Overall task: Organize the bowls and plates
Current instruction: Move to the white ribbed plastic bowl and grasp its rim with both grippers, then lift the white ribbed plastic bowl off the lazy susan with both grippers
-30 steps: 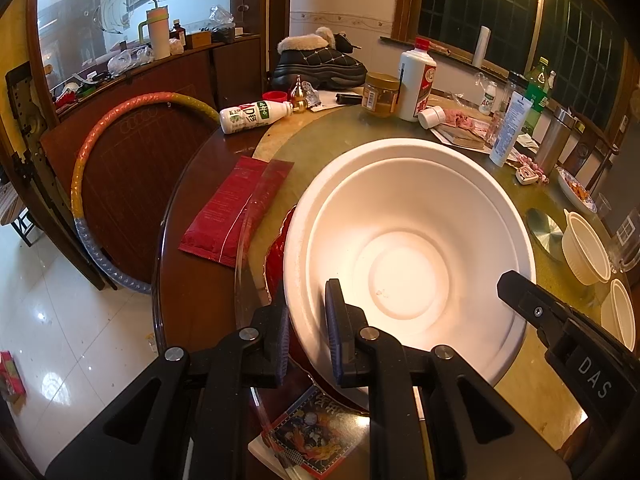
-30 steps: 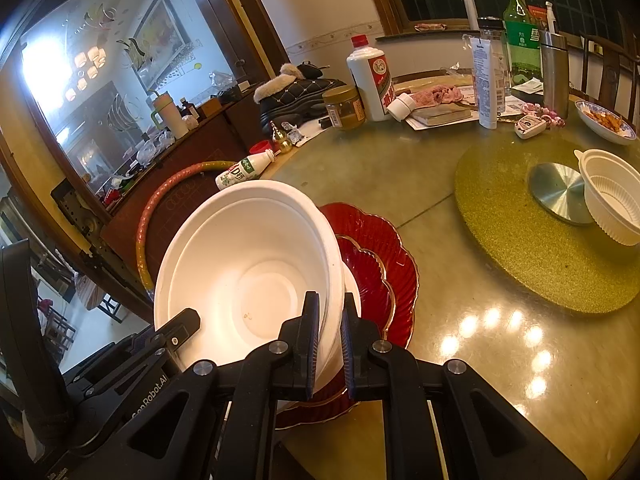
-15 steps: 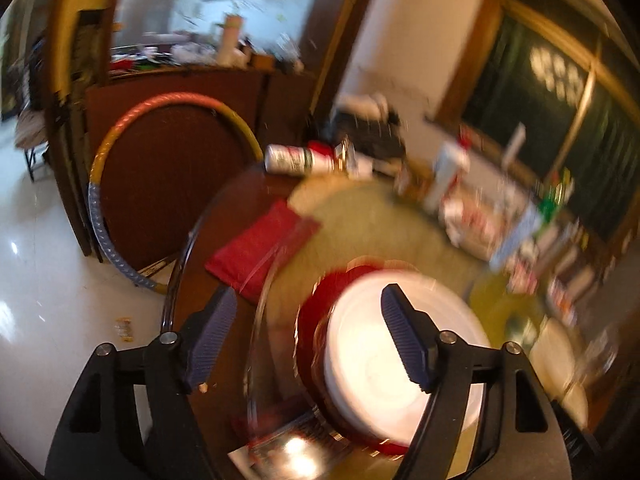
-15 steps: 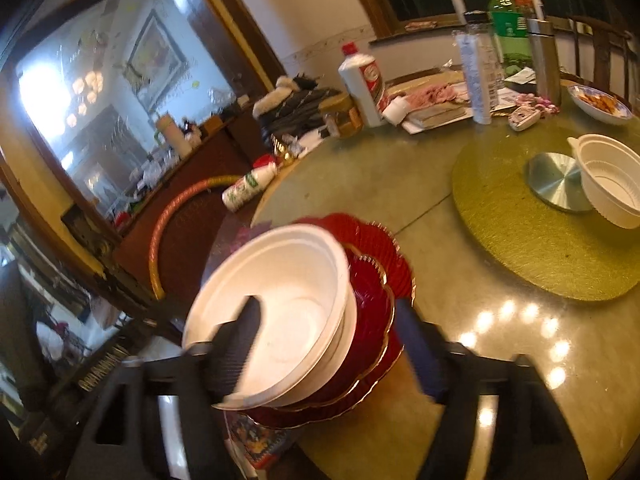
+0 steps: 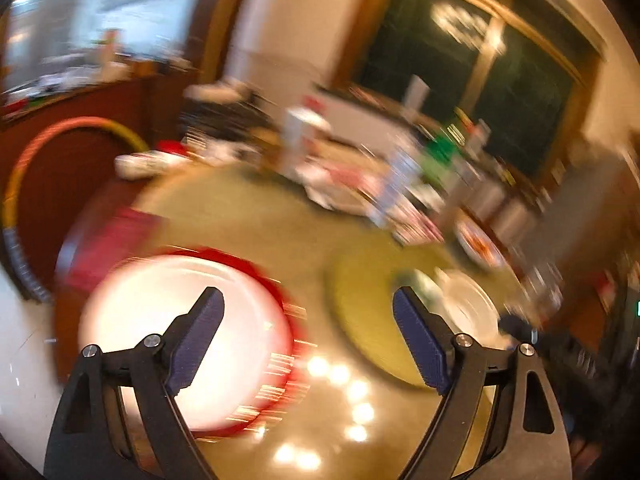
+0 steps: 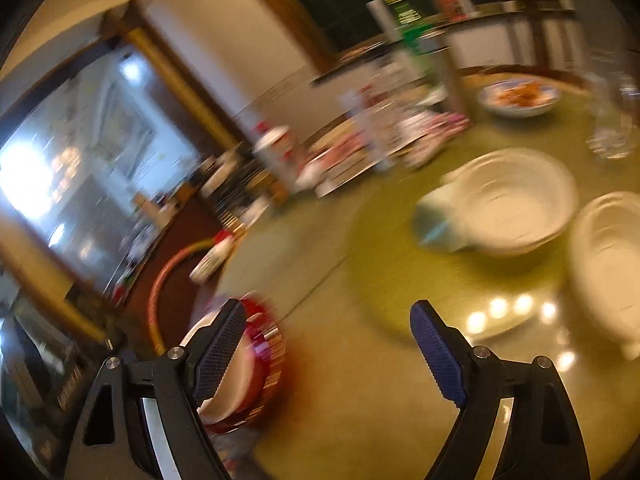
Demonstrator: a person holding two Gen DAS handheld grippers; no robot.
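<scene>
Motion blur smears both wrist views, so fine detail is lost. The left gripper [image 5: 308, 336] has its two fingers spread wide and still opening, with nothing between the blue pads [image 5: 196, 340]; only the shiny table [image 5: 248, 216] shows in the gap. Below and partly behind its left finger sits the big white bowl [image 5: 168, 320], resting on the red plates [image 5: 288, 308] whose scalloped edge shows around the bowl's far and right sides. The bowl is free of both pads.

The right gripper [image 6: 328, 348] is likewise wide and opening, and it grips nothing. In its view the same white bowl [image 6: 236, 380] and red plates [image 6: 272, 356] lie low at the left, near the table's edge and partly behind the left finger [image 6: 220, 344].

Farther out on the table lies a round yellow-green mat [image 6: 384, 256]. Two smaller white bowls stand at the right of this view: one [image 6: 516, 204] on the mat, the other [image 6: 608, 256] just beside it toward the right edge of the picture. A dish of orange food [image 6: 520, 96] stands beyond them. Bottles, jars and papers [image 6: 380, 132] crowd the far side of the table, too blurred to name singly. A coloured hoop [image 5: 24, 168] leans against the dark wood cabinet at the left.
</scene>
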